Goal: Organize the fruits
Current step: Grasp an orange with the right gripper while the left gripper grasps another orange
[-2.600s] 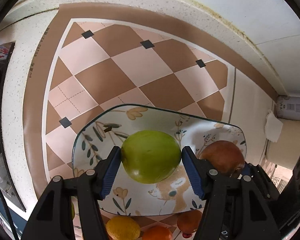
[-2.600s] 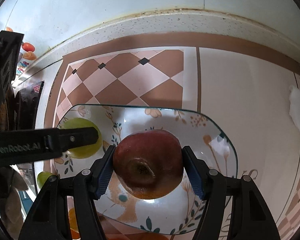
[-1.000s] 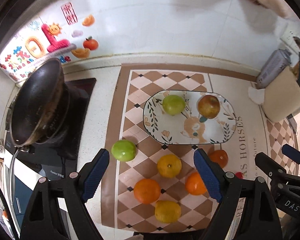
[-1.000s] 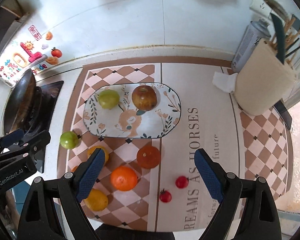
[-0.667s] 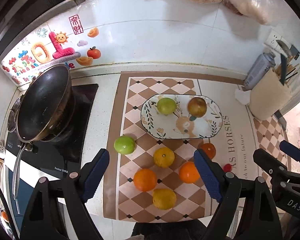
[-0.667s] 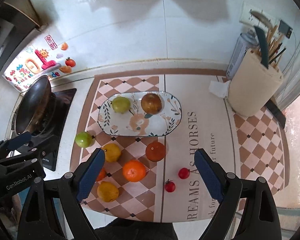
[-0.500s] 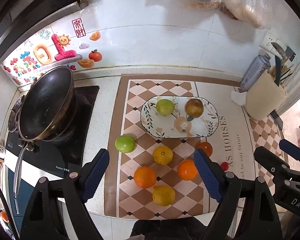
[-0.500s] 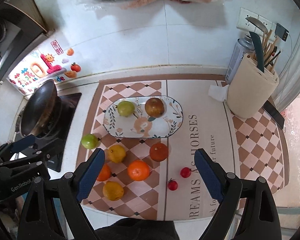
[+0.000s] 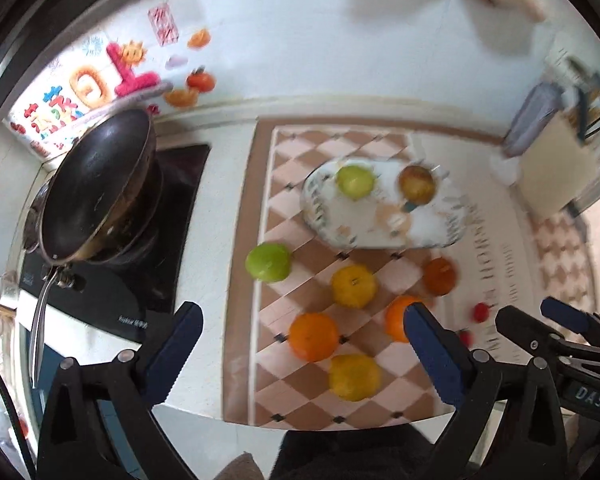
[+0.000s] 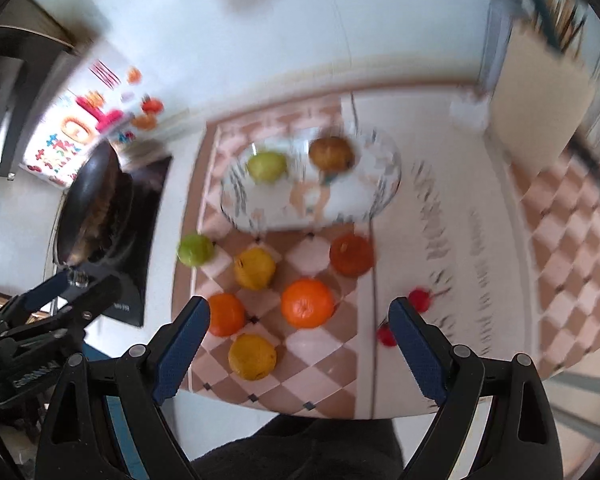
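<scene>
Fruits [image 9: 353,286] (loose) beside plate [image 9: 452,224], pan [image 9: 96,184] left

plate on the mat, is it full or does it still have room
It has room. The plate holds only a green apple and a reddish apple along its far edge.

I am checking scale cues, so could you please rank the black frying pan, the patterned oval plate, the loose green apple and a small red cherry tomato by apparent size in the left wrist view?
1. Black frying pan
2. Patterned oval plate
3. Loose green apple
4. Small red cherry tomato

Pan and plate look close, and fisheye distortion leaves that pair unsure.
</scene>
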A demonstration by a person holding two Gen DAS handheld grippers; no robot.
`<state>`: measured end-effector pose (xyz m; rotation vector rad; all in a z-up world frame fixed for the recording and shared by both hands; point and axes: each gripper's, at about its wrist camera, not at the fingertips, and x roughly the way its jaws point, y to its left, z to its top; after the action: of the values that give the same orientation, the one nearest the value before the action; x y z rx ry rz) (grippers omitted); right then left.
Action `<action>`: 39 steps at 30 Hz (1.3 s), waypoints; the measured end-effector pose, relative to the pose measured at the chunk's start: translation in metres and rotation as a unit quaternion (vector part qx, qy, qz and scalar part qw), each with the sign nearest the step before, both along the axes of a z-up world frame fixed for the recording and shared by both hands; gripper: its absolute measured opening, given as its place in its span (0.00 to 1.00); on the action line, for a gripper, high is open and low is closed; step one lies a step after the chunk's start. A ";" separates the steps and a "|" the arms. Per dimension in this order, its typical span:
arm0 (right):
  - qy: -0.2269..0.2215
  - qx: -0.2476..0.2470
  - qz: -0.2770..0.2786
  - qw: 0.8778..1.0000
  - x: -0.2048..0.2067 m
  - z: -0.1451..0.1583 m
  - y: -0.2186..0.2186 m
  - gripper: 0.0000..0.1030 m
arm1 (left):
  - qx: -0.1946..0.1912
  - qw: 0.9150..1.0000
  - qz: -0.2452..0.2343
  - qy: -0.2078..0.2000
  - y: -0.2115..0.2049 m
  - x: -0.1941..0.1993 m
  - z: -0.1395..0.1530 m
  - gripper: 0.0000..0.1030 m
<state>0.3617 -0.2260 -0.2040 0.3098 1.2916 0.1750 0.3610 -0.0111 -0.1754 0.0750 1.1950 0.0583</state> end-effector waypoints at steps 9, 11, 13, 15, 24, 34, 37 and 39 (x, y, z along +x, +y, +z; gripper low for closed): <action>0.082 -0.020 0.041 0.996 0.017 -0.117 0.029 0.88 | -0.033 0.991 0.034 0.129 0.026 0.021 -0.101 1.00; 0.093 -0.024 0.049 0.994 0.021 -0.130 0.033 0.87 | -0.058 0.984 0.044 0.161 0.030 0.026 -0.124 1.00; 0.098 -0.023 0.053 0.993 0.021 -0.136 0.034 0.87 | -0.067 0.980 0.048 0.183 0.030 0.031 -0.141 0.98; 0.099 -0.025 0.058 0.993 0.020 -0.138 0.034 0.87 | -0.070 0.977 0.045 0.198 0.028 0.036 -0.158 0.98; 0.112 -0.028 0.063 0.991 0.034 -0.144 0.035 0.87 | -0.105 0.967 0.039 0.228 0.024 0.033 -0.188 0.60; 0.150 -0.027 0.090 0.984 0.053 -0.174 0.062 0.65 | -0.090 0.969 0.043 0.226 0.038 0.023 -0.190 0.62; 0.155 -0.029 0.100 0.982 0.050 -0.175 0.064 0.65 | -0.087 0.969 0.042 0.229 0.037 0.025 -0.194 0.62; 0.166 -0.032 0.109 0.980 0.044 -0.176 0.062 0.65 | -0.091 0.968 0.046 0.229 0.034 0.020 -0.200 0.62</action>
<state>0.4061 -0.1635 -0.3797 0.1439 1.6603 0.2746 0.3811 0.0225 -0.3755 -0.1366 1.6610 0.0104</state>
